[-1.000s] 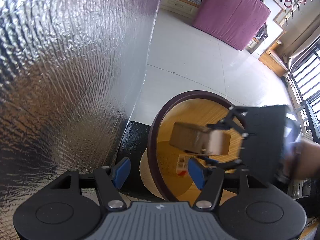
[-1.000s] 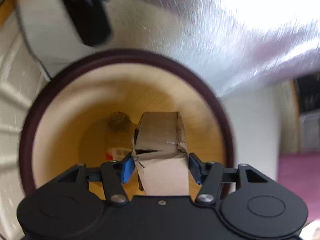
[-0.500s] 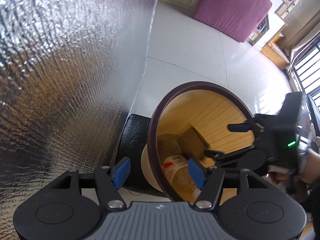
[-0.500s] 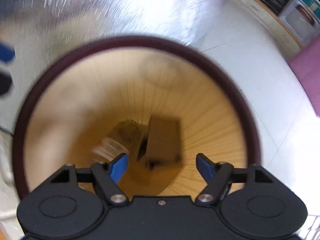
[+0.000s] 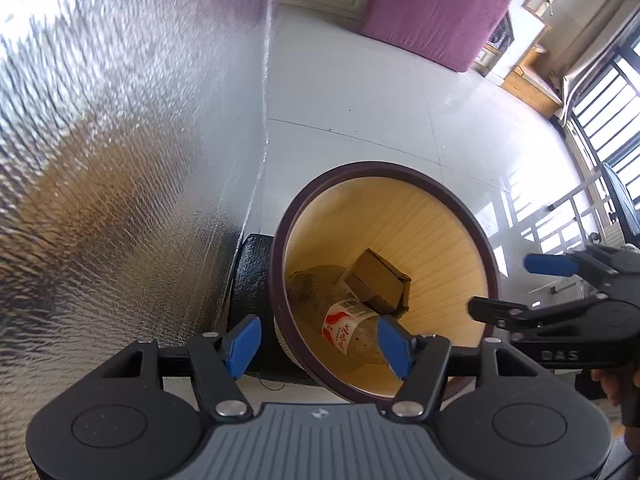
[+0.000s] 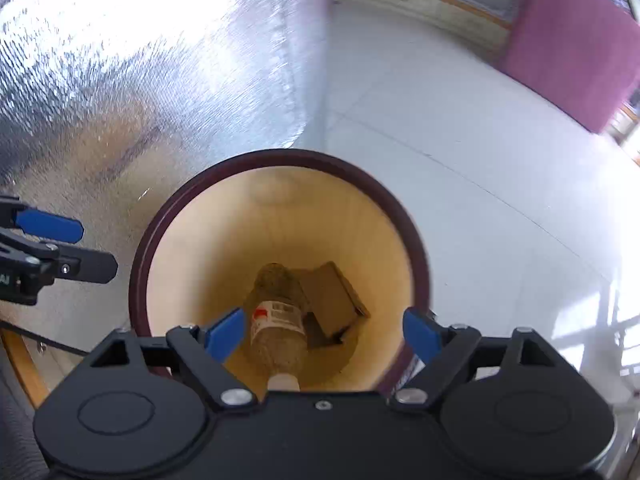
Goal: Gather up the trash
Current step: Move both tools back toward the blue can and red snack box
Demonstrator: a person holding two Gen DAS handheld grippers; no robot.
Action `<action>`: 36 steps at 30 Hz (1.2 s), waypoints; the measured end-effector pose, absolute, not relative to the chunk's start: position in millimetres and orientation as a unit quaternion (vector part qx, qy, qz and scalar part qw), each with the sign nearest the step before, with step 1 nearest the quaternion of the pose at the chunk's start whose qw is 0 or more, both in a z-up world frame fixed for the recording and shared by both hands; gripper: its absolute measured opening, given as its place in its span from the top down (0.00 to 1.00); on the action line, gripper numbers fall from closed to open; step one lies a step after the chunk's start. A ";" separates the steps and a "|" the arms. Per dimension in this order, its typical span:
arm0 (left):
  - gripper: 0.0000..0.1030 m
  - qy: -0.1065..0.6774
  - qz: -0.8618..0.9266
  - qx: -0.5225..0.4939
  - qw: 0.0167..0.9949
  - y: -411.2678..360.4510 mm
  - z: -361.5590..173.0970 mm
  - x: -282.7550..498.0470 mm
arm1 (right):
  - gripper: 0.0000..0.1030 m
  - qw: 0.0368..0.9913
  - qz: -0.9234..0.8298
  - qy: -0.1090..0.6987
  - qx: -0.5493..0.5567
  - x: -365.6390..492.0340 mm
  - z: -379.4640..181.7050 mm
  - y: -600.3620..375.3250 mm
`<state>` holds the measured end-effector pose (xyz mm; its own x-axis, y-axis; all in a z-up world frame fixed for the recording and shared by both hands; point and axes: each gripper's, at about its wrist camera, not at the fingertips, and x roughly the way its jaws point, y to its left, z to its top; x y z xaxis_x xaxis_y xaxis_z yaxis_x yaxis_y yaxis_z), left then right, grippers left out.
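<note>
Left gripper [image 5: 318,344] wide, empty, near bin [image 5: 476,228] rim. Right gripper [image 6: 322,330] wide, empty, over bin mouth. Box [image 5: 376,280] at bin bottom, beside bottle [image 5: 348,326], touching it. Bin on white floor [image 5: 360,100], foil sheet [image 5: 120,140] just left.

Support surface: white glossy tiled floor [image 5: 360,92], thin grout lines visible. Standing on it: round wood-look waste bin w/ dark maroon rim [image 5: 452,196], seen from above. Black textured block [image 5: 252,276] sits on floor just beside bin, betw. bin and crinkled silver foil sheet [image 5: 120,140], whose edge reaches floor level. Purple cloth-covered block [image 5: 432,8] rests on floor at far side, well apart from bin. Window light patches on tiles, right side.
</note>
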<state>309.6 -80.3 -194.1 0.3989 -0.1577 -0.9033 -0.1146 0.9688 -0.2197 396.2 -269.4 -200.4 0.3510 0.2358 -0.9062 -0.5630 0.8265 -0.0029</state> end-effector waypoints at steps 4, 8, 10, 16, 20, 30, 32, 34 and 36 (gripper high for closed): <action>0.31 0.545 -0.019 -0.114 0.830 -83.2 -183.1 304.1 | 0.11 0.821 0.219 0.508 -0.142 376.0 -177.4 -287.0; 0.26 0.539 -0.025 -0.102 0.836 -85.7 -171.7 295.2 | 0.09 0.836 0.189 0.500 -0.123 355.8 -155.5 -301.7; 0.20 0.535 -0.027 -0.099 0.838 -86.9 -166.6 287.8 | 0.08 0.844 0.175 0.494 -0.112 349.0 -159.1 -304.1; 0.05 0.524 -0.032 -0.086 0.847 -88.5 -148.9 273.0 | 0.00 0.866 0.140 0.474 -0.074 323.4 -144.7 -311.9; 0.00 0.511 -0.039 -0.078 0.855 -88.6 -135.9 264.2 | 0.00 0.879 0.116 0.460 -0.051 307.0 -131.8 -315.1; 0.00 0.465 -0.067 -0.042 0.882 -91.1 -102.5 234.4 | 0.00 0.899 0.074 0.432 -0.003 257.1 -108.4 -314.5; 0.00 0.460 -0.074 -0.039 0.884 -91.2 -97.0 228.9 | 0.00 0.903 0.064 0.426 0.003 249.0 -103.4 -315.0; 0.00 0.452 -0.080 -0.036 0.888 -91.9 -91.5 222.8 | 0.00 0.905 0.058 0.421 0.011 241.2 -98.9 -316.4; 0.00 0.447 -0.083 -0.034 0.890 -91.7 -86.7 217.5 | 0.00 0.907 0.053 0.417 0.016 233.9 -94.8 -315.7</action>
